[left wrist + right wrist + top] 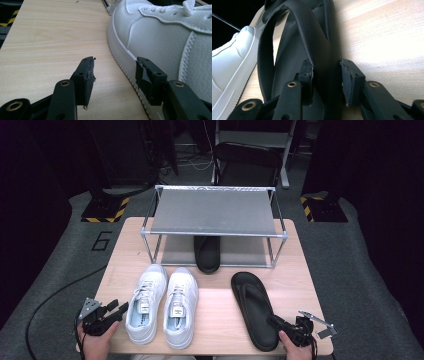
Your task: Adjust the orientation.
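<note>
Shoe rack (214, 234) holds one black slipper (207, 253) on lower shelf; right gripper (325, 75) pinches near slipper's (312, 50) edge, left gripper (115, 71) spread beside white sneaker (162, 37).

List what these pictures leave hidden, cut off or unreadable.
- Second black slipper: high view, its far end lies under the rack's top shelf.
- Labels on the white sneakers' tongues: high view, too small to read.
- Right tool's grip on the near black slipper: right tool view, its jaws straddle the side edge; contact unclear.
- Left sneaker: left tool view, cut off by top and right edges; the left tool stands open.
</note>
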`<state>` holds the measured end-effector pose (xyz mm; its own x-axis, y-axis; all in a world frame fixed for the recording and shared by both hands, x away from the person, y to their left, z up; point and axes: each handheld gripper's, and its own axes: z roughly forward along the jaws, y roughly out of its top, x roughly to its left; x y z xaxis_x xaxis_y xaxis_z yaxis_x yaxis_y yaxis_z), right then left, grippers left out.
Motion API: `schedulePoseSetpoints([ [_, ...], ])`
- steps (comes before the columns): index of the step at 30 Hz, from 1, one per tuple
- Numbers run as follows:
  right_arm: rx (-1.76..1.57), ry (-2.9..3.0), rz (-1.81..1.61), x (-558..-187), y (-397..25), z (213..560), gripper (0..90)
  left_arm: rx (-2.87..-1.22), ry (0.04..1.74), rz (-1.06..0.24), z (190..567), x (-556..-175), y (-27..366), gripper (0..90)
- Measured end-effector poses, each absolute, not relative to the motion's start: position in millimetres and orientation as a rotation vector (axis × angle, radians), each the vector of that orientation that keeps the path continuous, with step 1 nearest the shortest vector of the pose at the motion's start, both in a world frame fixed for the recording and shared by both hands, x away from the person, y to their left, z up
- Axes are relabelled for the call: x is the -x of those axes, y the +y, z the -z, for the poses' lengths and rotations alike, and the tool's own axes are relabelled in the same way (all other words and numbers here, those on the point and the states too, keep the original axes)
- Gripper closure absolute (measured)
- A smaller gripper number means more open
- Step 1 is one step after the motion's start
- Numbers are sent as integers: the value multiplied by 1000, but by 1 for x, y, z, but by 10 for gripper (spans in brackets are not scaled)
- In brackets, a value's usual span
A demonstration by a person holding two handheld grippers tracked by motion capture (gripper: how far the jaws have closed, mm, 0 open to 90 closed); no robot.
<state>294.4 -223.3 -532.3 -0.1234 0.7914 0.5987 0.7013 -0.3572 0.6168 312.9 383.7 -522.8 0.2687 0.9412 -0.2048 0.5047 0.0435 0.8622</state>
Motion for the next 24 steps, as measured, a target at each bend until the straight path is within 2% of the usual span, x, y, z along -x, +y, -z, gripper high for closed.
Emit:
schedulePoseSetpoints([
  [24,-2001,1635,-1513,-294,-221,521,644,-1606,1376,-577,523,-311,385,486],
])
